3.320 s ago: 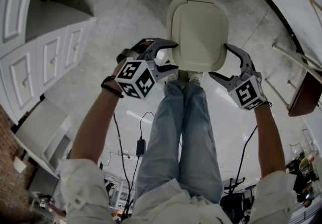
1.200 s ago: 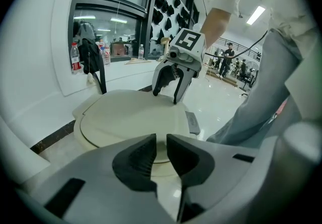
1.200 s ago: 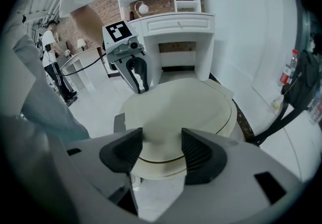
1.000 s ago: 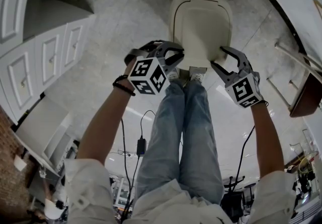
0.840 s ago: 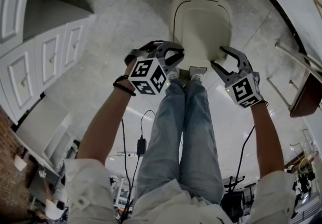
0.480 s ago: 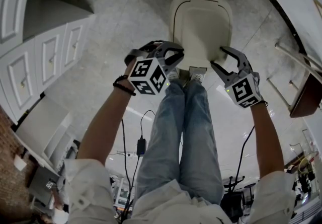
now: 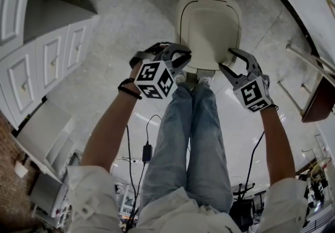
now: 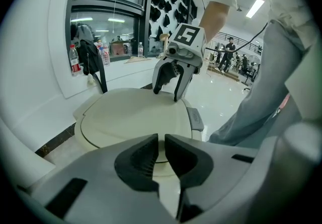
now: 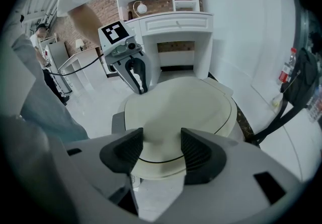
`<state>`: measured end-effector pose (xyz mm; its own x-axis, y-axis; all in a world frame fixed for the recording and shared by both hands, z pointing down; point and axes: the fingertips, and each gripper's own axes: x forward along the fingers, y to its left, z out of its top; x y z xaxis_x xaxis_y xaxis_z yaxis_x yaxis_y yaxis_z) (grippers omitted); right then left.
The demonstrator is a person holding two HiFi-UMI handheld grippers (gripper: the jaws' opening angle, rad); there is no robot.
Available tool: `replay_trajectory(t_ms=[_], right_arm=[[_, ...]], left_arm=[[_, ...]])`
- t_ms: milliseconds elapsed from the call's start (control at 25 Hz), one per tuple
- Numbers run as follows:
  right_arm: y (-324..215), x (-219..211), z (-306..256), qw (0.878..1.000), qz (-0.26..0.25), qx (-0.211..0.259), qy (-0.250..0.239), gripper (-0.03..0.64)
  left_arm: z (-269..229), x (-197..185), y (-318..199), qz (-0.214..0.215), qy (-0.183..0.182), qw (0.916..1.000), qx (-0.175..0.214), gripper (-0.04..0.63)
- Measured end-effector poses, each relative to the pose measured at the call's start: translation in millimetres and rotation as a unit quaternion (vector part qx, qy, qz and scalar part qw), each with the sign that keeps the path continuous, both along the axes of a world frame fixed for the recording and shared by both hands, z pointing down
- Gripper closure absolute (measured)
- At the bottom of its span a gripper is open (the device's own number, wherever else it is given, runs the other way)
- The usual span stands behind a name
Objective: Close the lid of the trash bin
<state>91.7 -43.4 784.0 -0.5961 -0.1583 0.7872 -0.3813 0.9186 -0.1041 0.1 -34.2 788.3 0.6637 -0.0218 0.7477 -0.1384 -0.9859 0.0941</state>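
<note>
The cream trash bin [image 7: 209, 30] stands on the floor in front of my feet, its lid [image 8: 133, 117] lying flat and closed on the body. A grey tab [image 8: 195, 119] sticks out at the bin's front. My left gripper [image 7: 184, 55] hovers at the lid's near left corner, shut with nothing between its pads [image 8: 161, 143]. Over the near right corner my right gripper [image 7: 227, 60] hangs open and empty, the lid [image 9: 181, 104] showing between its fingers [image 9: 162, 150]. Neither gripper visibly touches the lid. Each gripper view shows the other gripper across the lid: the right [image 8: 166, 94], the left [image 9: 141, 88].
White cabinets [image 7: 47, 54] line the left side. A white shelf unit [image 9: 166, 21] stands behind the bin. Cables and a power brick [image 7: 146, 152] lie on the floor by my legs [image 7: 191, 137]. A wooden piece [image 7: 318, 98] is at the right. A black bag [image 8: 93, 62] hangs by the wall.
Since the earliest frame both grippers have shifted slightly toward the lid's near edge and the left jaws have narrowed. Over the last second nothing visibly moved.
</note>
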Motion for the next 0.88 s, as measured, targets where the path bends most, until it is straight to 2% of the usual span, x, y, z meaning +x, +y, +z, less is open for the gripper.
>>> replay_trajectory(t_ms=[360, 440, 480, 640, 760, 880], right_arm=[[-1, 1, 0, 1.0, 0.008, -0.006, -0.005, 0.373], [-4, 3, -4, 1.0, 0.026, -0.003, -0.012, 0.414], [-7, 5, -8, 0.999, 0.04, 0.003, -0.016, 0.46], [-17, 12, -23, 0.995, 0.092, 0.026, -0.027, 0.582], [-22, 13, -47, 0.991, 0.124, 0.036, -0.04, 0.597], [-31, 15, -83, 0.981, 0.177, 0.042, -0.067, 0.598]], left_arm=[[-1, 0, -1, -0.004, 0.004, 1.0, 0.001, 0.535], [-5, 0, -3, -0.014, 0.012, 0.9998, 0.004, 0.535], [-8, 0, -5, -0.021, 0.017, 0.9996, 0.007, 0.538], [-24, 1, -18, -0.065, 0.039, 0.9968, 0.023, 0.55], [-49, 2, -30, -0.119, 0.069, 0.99, 0.031, 0.557], [-78, 0, -34, -0.162, 0.083, 0.9825, 0.036, 0.565]])
